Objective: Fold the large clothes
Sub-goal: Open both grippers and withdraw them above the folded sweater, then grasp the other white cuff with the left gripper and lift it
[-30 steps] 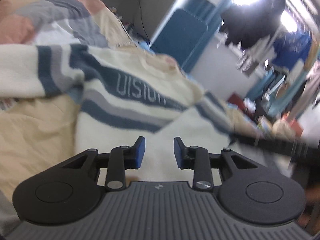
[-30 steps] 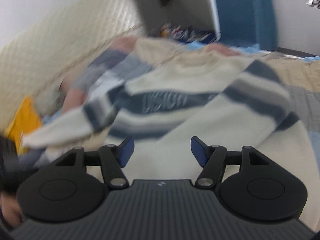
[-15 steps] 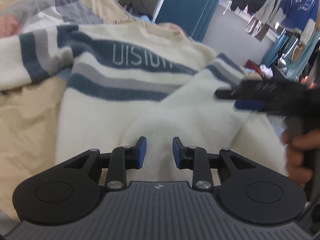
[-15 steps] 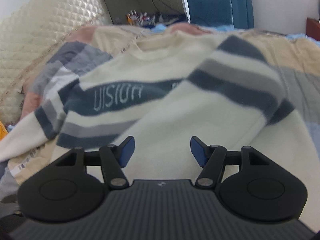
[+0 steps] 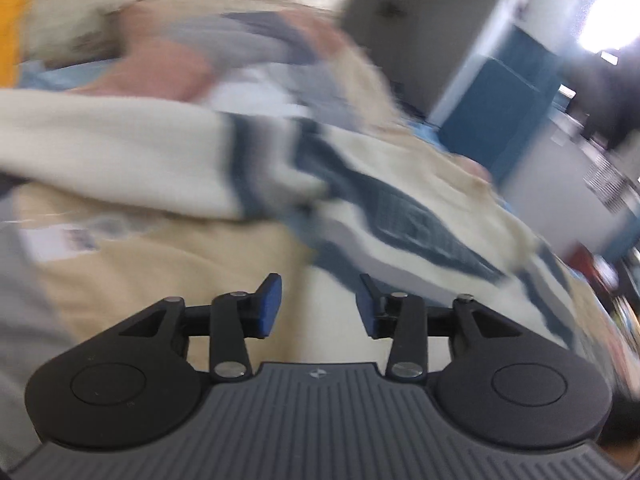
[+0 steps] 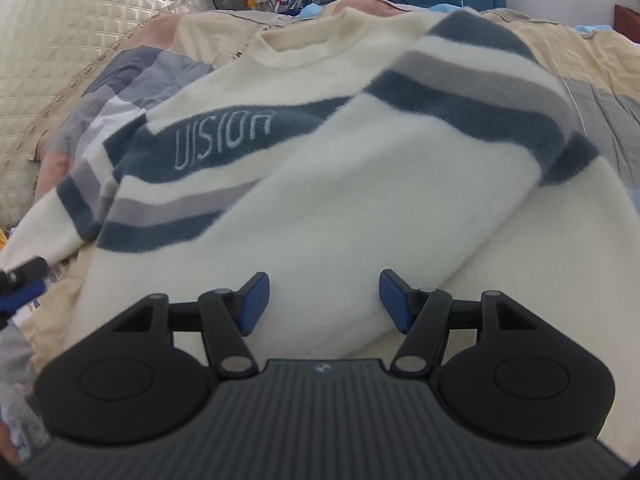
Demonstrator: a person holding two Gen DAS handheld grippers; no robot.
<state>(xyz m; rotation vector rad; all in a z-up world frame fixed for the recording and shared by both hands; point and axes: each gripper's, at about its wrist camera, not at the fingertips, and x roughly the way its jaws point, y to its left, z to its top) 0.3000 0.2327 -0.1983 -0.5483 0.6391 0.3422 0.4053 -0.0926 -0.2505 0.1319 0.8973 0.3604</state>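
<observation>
Since the earlier frame left gripper had swung leftward, jaws just widened and empty, blurred sweater ahead and rightward, right gripper parted, empty above sweater's cream body, navy-and-grey stripes, sleeve folded across, spread on patchwork quilt

We see a cream sweater with navy and grey stripes and the word "VISION", spread on a patchwork bedspread, one sleeve folded diagonally across its front. Our right gripper fills the lower frame, jaws apart, empty. At the left edge, the left gripper peeks in. Upper left: quilted headboard.
</observation>
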